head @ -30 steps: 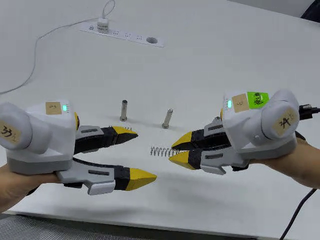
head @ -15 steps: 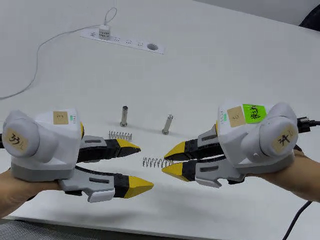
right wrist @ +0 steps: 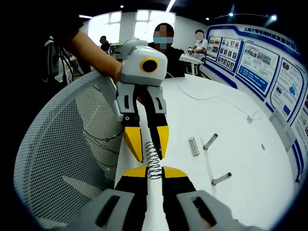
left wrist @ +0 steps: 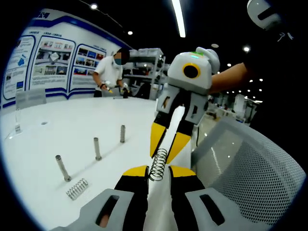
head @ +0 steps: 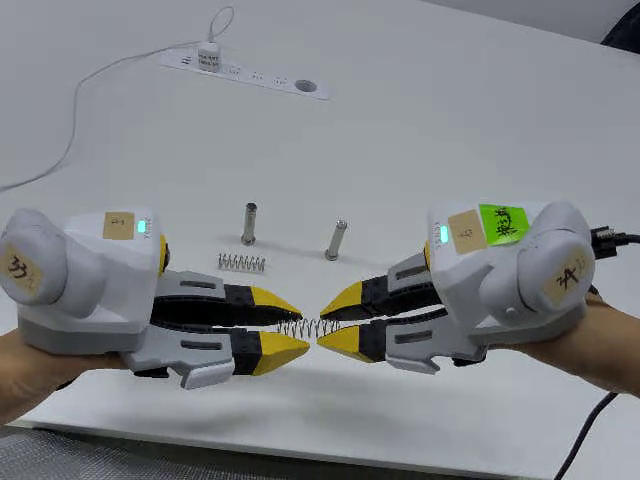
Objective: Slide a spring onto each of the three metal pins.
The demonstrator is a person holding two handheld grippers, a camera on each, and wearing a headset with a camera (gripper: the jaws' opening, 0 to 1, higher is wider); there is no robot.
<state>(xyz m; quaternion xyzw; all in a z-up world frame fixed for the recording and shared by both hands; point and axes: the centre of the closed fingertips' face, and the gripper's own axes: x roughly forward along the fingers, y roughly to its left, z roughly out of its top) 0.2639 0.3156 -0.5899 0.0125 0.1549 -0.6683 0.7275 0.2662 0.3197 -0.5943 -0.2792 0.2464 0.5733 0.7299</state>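
I see a small steel spring (head: pixel 310 326) held level between both grippers, just above the white table (head: pixel 430 130). My left gripper (head: pixel 293 327) is shut on its left end and my right gripper (head: pixel 328 322) on its right end, their yellow tips almost meeting. In the left gripper view the spring (left wrist: pixel 158 164) runs from my own jaws to the right gripper (left wrist: pixel 166 139). A second spring (head: pixel 242 262) lies loose on the table. Behind it stand two metal pins (head: pixel 249 222) (head: pixel 336 238). The left gripper view has three pins (left wrist: pixel 61 167) (left wrist: pixel 97 148) (left wrist: pixel 122 133).
A white power strip (head: pixel 245 70) with a plugged-in cable lies at the table's far side. The table's front edge runs just below the grippers. A grey mesh chair (left wrist: pixel 240 168) stands beside the table, and people stand in the background.
The left gripper's jaws have narrowed from wide open and shut on the spring's free end. The right gripper carried the spring a little to the left to meet it.
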